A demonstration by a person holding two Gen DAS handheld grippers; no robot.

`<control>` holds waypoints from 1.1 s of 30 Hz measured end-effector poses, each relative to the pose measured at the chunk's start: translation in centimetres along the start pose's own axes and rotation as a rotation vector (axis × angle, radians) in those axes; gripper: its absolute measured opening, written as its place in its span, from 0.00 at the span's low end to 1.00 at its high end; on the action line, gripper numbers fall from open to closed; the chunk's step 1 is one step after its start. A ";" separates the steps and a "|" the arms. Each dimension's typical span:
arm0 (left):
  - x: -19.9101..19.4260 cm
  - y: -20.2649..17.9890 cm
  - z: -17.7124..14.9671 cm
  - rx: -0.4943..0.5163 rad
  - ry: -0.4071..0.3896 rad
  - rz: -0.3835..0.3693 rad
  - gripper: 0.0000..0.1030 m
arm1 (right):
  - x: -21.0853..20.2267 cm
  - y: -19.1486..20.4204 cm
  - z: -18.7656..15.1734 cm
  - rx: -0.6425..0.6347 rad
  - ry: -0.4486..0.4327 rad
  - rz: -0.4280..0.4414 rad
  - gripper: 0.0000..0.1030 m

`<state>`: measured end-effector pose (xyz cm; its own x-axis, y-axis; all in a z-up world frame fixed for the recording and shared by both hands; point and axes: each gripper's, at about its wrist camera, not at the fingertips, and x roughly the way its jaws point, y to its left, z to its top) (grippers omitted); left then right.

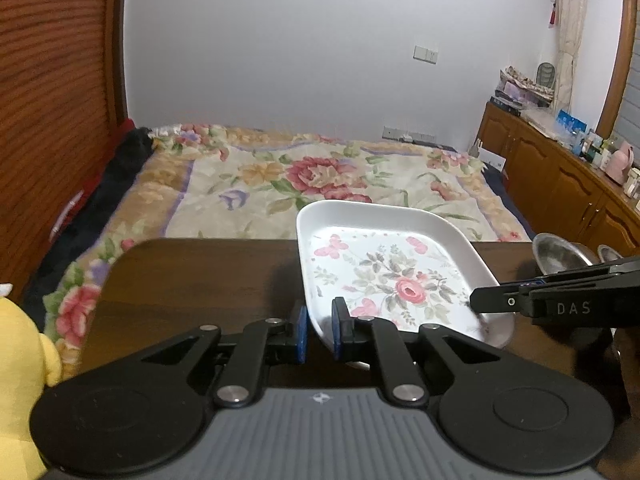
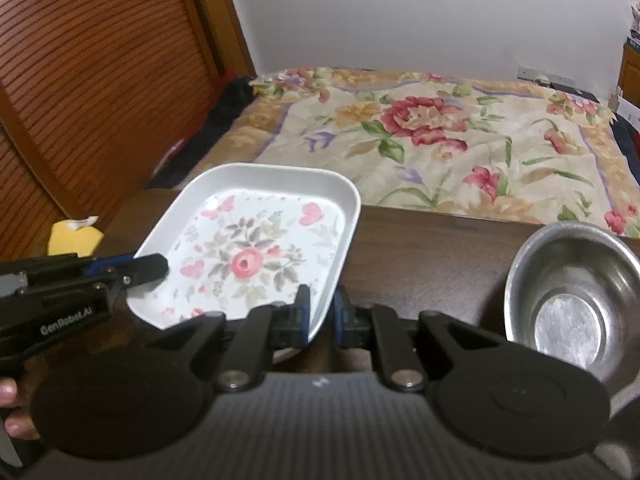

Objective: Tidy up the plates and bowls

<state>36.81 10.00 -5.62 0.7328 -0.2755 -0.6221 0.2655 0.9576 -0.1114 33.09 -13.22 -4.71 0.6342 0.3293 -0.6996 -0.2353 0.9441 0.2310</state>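
**Two grippers sharing one plate**

The left gripper [image 1: 319, 330] and right gripper [image 2: 321, 316] each pinched an opposite near corner of the flowered plate [image 1: 384, 276], apparently to keep it level above the table [image 1: 200, 276]. The steel bowl [image 2: 568, 300] sat on the table, right of the plate.

Ahead of me a floral blanket [image 1: 312, 184] fills mid-frame; a yellow plush toy [image 1: 20, 384] sits lower left, wooden cabinets [image 1: 560, 184] right.
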 end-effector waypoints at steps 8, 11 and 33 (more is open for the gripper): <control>-5.2 -1.1 0.1 0.005 -0.055 0.005 0.15 | -4.3 0.9 -0.5 -0.016 -0.061 0.037 0.13; -7.1 -1.6 0.3 0.003 -0.078 -0.001 0.15 | -6.1 1.1 -0.6 -0.023 -0.087 0.042 0.13; -15.7 -6.2 -2.2 0.064 -0.127 -0.029 0.15 | -14.4 0.3 -4.1 -0.038 -0.178 0.077 0.13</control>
<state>22.35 8.59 3.13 0.7964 -0.3157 -0.5159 0.3246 0.9428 -0.0759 20.88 -17.72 2.69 0.7327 0.4019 -0.5493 -0.3136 0.9156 0.2516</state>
